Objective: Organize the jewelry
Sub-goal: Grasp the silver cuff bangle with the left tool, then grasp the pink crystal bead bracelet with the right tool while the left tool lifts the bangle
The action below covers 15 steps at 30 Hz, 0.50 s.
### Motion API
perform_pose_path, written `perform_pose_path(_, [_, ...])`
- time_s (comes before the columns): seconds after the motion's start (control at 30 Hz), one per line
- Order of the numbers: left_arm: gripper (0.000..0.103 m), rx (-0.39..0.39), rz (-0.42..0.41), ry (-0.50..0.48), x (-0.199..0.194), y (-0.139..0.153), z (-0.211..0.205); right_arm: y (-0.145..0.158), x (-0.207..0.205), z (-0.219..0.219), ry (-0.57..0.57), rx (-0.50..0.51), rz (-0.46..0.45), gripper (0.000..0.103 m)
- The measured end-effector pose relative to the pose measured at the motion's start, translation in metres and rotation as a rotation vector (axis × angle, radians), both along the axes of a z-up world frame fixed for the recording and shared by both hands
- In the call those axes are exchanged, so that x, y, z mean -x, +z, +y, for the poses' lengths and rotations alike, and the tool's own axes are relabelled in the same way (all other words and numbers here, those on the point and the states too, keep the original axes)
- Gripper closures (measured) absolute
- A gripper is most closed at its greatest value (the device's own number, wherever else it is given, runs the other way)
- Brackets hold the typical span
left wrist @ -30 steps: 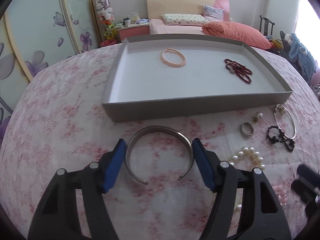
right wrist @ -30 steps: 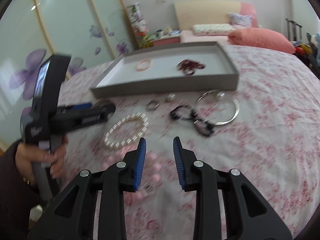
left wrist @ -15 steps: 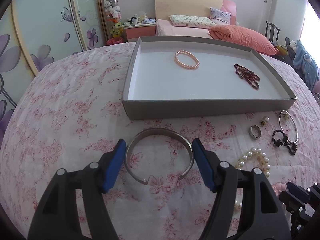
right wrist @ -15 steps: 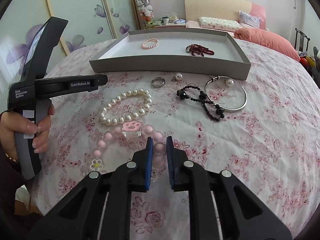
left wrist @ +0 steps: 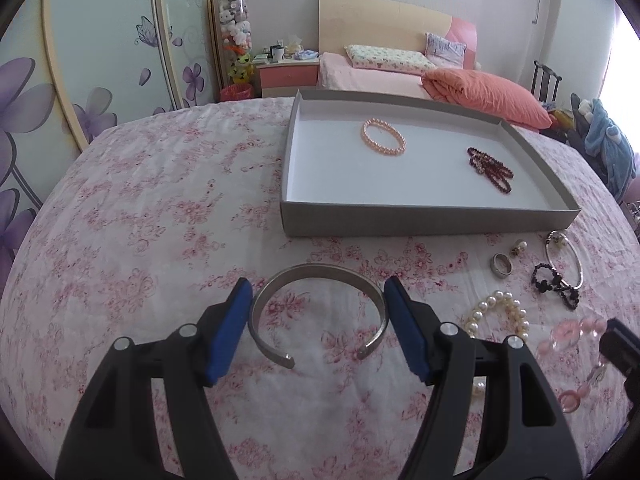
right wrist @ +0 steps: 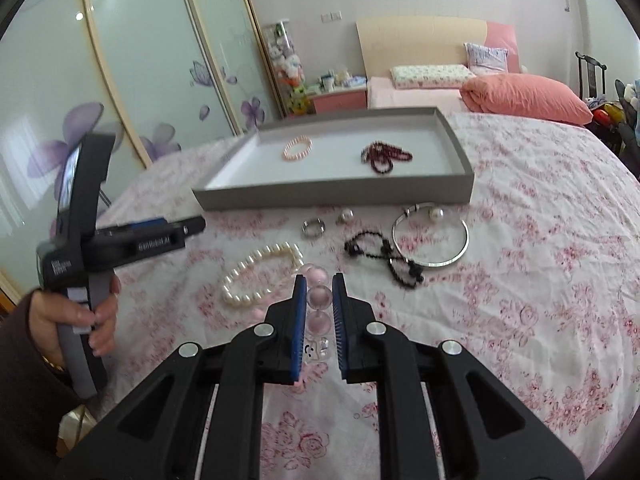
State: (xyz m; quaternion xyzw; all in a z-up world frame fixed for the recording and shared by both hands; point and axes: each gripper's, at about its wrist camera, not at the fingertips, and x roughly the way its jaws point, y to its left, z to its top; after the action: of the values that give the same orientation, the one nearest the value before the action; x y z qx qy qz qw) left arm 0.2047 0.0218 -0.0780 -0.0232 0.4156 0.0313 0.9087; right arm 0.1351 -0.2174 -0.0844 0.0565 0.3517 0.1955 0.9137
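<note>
My left gripper (left wrist: 318,312) is shut on a silver open cuff bangle (left wrist: 320,276), one blue pad against each side, above the floral cloth. My right gripper (right wrist: 319,292) is shut on a pink bead bracelet (right wrist: 319,298), which hangs between the pads; it also shows in the left wrist view (left wrist: 576,330). The grey tray (left wrist: 424,222) holds a peach bead bracelet (left wrist: 384,142) and a dark red bead string (left wrist: 490,168). A white pearl bracelet (right wrist: 256,276), a silver ring (right wrist: 313,228), a black bead bracelet (right wrist: 384,256) and a thin silver bangle with a pearl (right wrist: 432,236) lie on the cloth.
A small pearl earring (right wrist: 345,215) lies by the tray's front wall. The left gripper's body (right wrist: 120,240) and the hand holding it stand at the left of the right wrist view. A bed with an orange pillow (left wrist: 480,92) is behind the table.
My right gripper has closed on the pink bead bracelet and lifted it off the cloth. My left gripper has drawn back and to the left with the cuff bangle.
</note>
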Motion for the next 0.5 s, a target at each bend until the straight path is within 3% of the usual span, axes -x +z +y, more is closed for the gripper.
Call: perform_pose_path(0.5, [0.037, 0.028, -0.073, -0.031, 0.026, 0.016, -0.003, 0.014, 0.004, -0.005, -0.002, -0.063, -0.059, 0.089])
